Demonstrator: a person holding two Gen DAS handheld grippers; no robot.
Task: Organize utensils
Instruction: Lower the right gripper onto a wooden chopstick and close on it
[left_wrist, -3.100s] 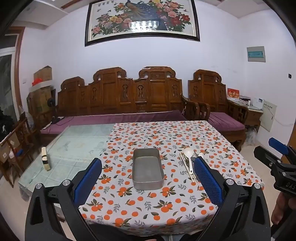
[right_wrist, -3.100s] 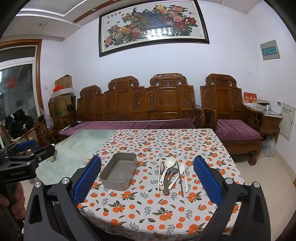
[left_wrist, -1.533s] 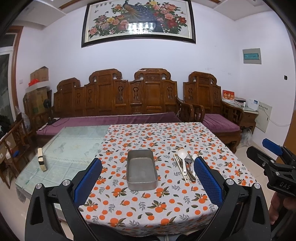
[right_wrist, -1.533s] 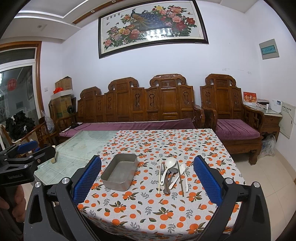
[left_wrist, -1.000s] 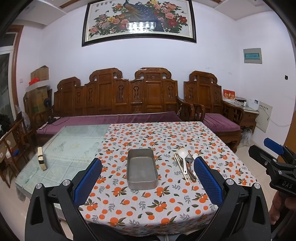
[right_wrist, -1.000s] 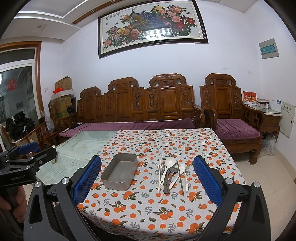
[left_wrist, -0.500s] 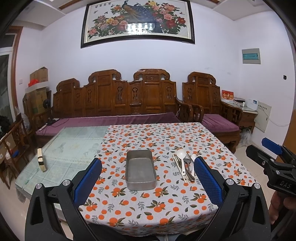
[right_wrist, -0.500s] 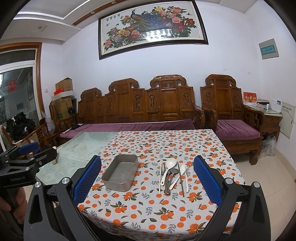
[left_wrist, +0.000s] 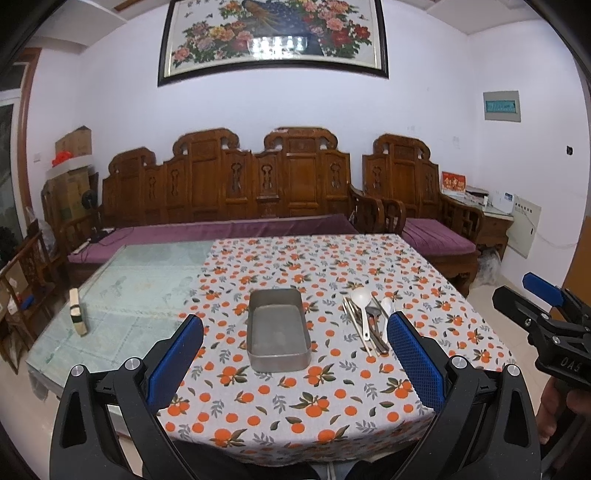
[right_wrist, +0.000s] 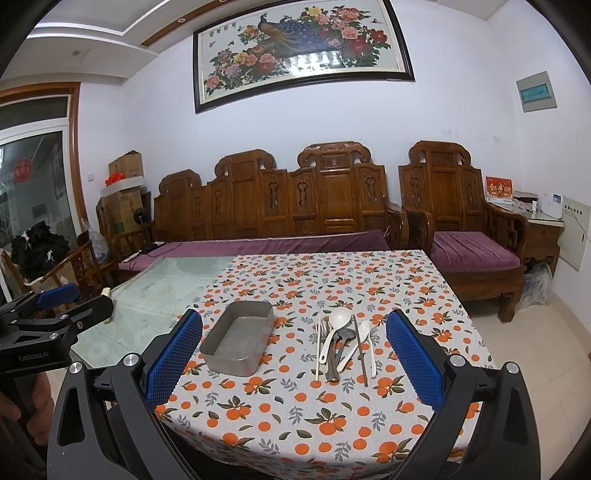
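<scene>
Here we hold both grippers, left (left_wrist: 293, 363) and right (right_wrist: 293, 363), jaws wide and empty, short of the worktop (right_wrist: 369, 280). The utensils (right_wrist: 341, 345) lie heaped just right of the metal tray (right_wrist: 238, 341); we should single out the top white spoon (right_wrist: 334, 330) first.

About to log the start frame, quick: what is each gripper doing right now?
Left gripper: open, holding nothing, short of the metal tray.
Right gripper: open, holding nothing, short of the utensils.
</scene>
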